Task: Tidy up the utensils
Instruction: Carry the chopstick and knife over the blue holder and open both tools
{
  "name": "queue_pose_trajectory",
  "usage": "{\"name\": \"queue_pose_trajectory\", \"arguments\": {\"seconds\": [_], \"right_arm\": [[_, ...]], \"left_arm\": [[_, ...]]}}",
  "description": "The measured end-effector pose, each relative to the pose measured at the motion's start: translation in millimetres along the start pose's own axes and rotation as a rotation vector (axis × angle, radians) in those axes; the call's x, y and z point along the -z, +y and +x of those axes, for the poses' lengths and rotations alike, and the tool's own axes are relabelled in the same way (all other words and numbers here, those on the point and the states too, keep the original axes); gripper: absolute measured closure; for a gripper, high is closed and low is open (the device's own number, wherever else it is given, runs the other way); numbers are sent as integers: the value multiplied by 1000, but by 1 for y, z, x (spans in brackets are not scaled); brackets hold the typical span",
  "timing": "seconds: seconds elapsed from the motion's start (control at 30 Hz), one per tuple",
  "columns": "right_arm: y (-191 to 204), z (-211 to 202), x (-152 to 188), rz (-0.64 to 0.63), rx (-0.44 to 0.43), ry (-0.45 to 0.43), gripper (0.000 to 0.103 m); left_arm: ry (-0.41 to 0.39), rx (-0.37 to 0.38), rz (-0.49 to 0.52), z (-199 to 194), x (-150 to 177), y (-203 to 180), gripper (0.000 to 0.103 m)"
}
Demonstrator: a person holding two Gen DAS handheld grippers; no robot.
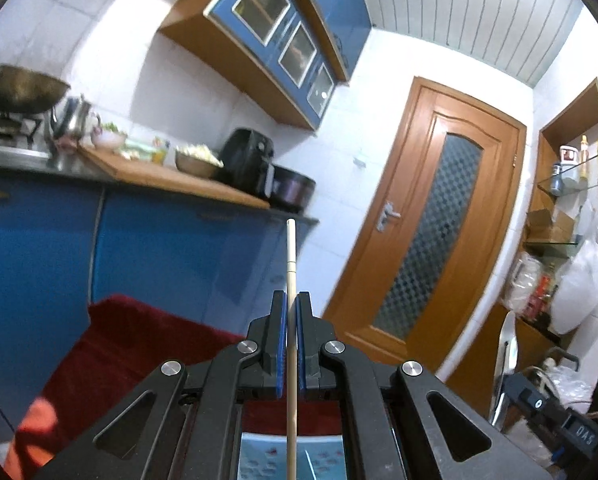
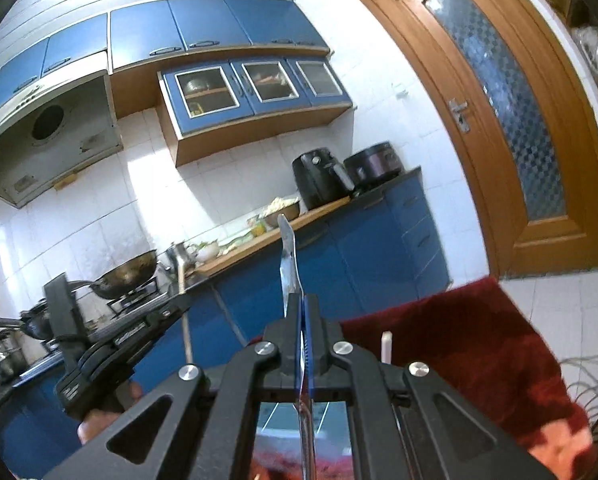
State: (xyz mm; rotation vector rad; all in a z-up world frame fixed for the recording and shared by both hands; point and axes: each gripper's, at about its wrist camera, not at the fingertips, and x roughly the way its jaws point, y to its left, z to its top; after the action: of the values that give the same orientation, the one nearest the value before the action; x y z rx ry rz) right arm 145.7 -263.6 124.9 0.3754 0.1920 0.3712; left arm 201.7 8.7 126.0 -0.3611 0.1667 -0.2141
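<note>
My left gripper (image 1: 291, 300) is shut on a pale wooden chopstick (image 1: 290, 264). The stick runs straight forward between the blue pads and points up toward the kitchen counter. My right gripper (image 2: 302, 304) is shut on a metal utensil (image 2: 287, 258) with a flat shiny handle that sticks up past the fingertips. The left gripper (image 2: 99, 344) also shows at the left of the right wrist view, held in a hand, with the chopstick (image 2: 185, 312) rising from it. Both grippers are raised above a dark red cloth (image 2: 459, 332).
A blue-fronted counter (image 1: 159, 240) carries a wok (image 1: 19, 88), a kettle, bowls, a cutting board, a black air fryer (image 2: 319, 178) and a cooker. A wooden door (image 1: 431, 220) stands right. A white stick (image 2: 386, 346) pokes up by the red cloth. Shelves and bags (image 1: 571, 280) are far right.
</note>
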Motion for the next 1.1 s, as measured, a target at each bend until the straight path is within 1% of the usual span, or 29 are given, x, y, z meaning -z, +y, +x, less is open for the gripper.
{"name": "queue_pose_trajectory", "arguments": {"seconds": [0.13,0.27,0.53,0.77,0.97,1.1], "right_arm": [[-1,16,-5,-31,32,-31,100],[-5,33,-5,-56,58,-55,100],[-6,59,5,-127,101,-68,100],[-6,65,17,-178,99,-27,99],[-5,66,19,-183,88,22,99],[-6,62,24,-178,62,61,99]], "left_arm": [[-45,-29,49,7,0,-4,99],[-72,-55,73,13,5,-4,99],[-51,-72,86,28,27,5,99],[-25,-71,91,34,41,12,99],[-6,-67,125,31,47,7,99],[14,-64,148,26,51,7,99]]}}
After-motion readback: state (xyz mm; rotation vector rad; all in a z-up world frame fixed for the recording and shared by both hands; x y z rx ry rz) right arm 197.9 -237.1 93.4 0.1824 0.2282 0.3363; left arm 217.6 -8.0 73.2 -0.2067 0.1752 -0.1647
